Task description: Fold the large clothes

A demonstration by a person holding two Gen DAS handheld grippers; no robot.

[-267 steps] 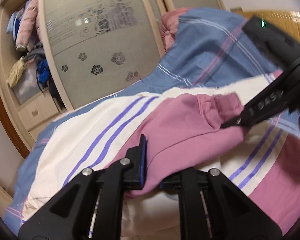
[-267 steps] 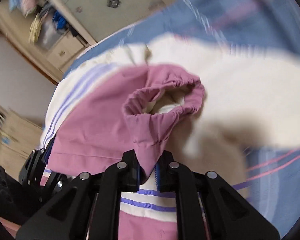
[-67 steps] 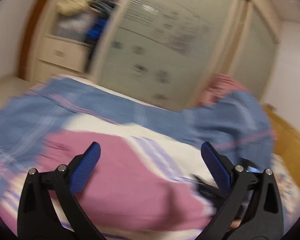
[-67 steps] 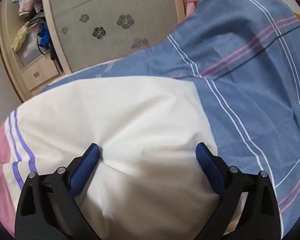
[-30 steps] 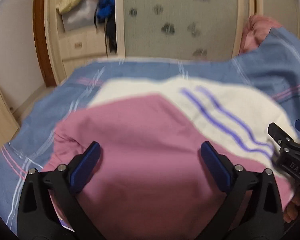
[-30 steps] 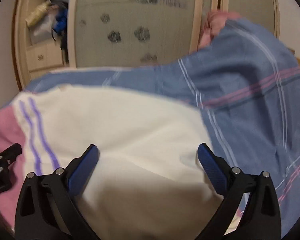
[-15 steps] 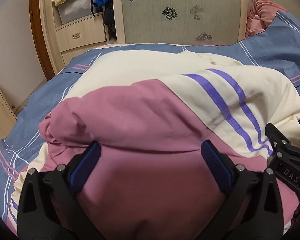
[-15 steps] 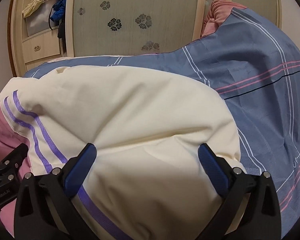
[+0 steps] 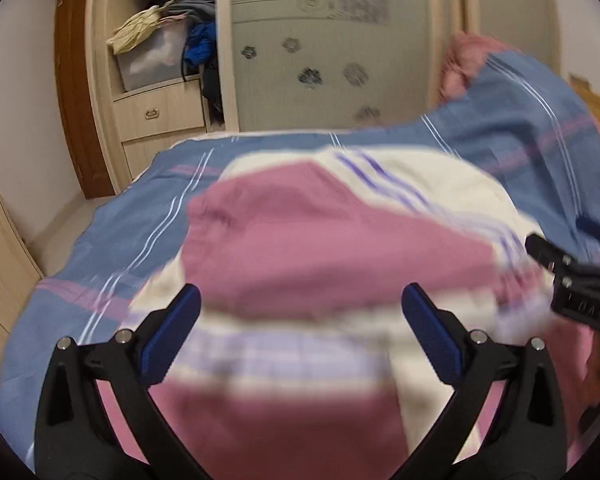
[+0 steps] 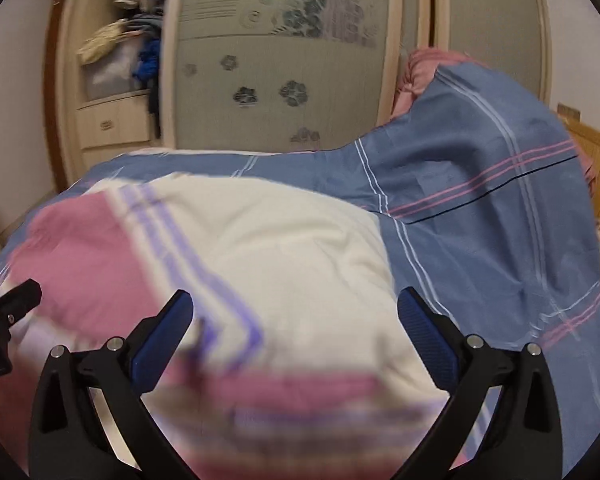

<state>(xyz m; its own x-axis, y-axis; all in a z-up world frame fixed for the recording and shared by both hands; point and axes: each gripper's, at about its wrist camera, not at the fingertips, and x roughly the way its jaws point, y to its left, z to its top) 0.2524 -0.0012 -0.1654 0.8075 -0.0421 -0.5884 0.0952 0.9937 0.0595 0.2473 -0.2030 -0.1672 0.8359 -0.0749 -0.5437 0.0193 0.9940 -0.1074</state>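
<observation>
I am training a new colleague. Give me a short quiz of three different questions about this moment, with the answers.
1. True or false: the left gripper is shut on the pink and cream garment with purple stripes.
2. Multiple choice: the garment lies on A) a wooden floor, B) the blue plaid bedsheet, C) a chair.
3. Fill in: the right gripper has its jaws ____.

Key: 1 false, its jaws stand wide apart. 2 B. 3 open.
</observation>
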